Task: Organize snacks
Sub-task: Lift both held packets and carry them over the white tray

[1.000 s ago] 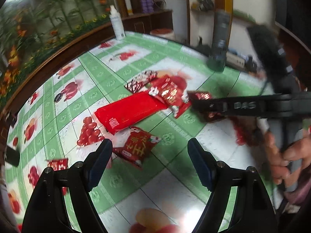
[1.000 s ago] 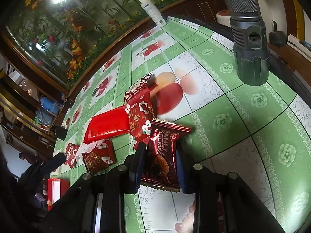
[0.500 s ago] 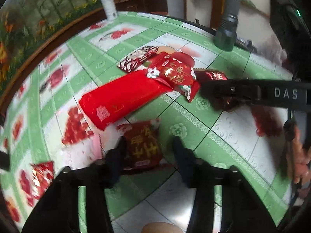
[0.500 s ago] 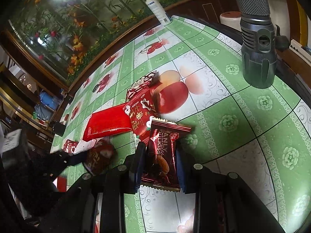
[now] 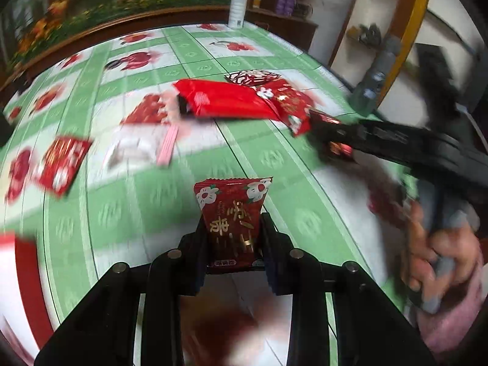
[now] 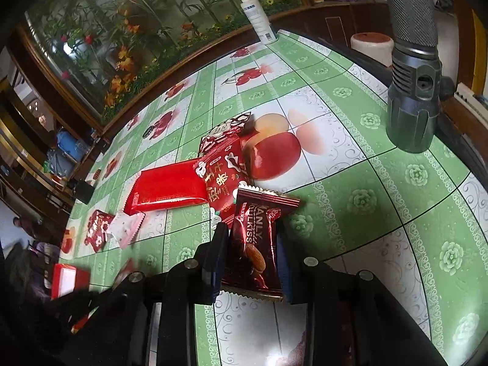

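My left gripper [image 5: 233, 239] has its jaws closing, and the pads press both sides of a small red packet with white flowers [image 5: 232, 204], held upright off the green checked tablecloth [image 5: 274, 158]. My right gripper [image 6: 251, 244] is shut on a dark brown almond chocolate packet [image 6: 259, 213] just in front of a pile. The pile holds a long red packet [image 6: 167, 187], a red flowered packet [image 6: 222, 174] and a dark patterned packet [image 6: 225, 128]. In the left wrist view the long red packet [image 5: 225, 100] lies ahead, with the right gripper's black body [image 5: 396, 143] at its right.
A small red packet [image 5: 59, 164] and a pink-white packet [image 5: 137, 149] lie at the left. A red box [image 6: 65, 279] sits at the near left edge. A white spray bottle [image 6: 257, 18] stands at the far edge, a dark cylinder [image 6: 411, 76] at the right. A person's hand [image 5: 433, 259] grips the right handle.
My left gripper came down over the small red flowered packet, shut on it and carried it off the cloth, uncovering the pink-white packet. The right gripper has stayed put with its chocolate packet.
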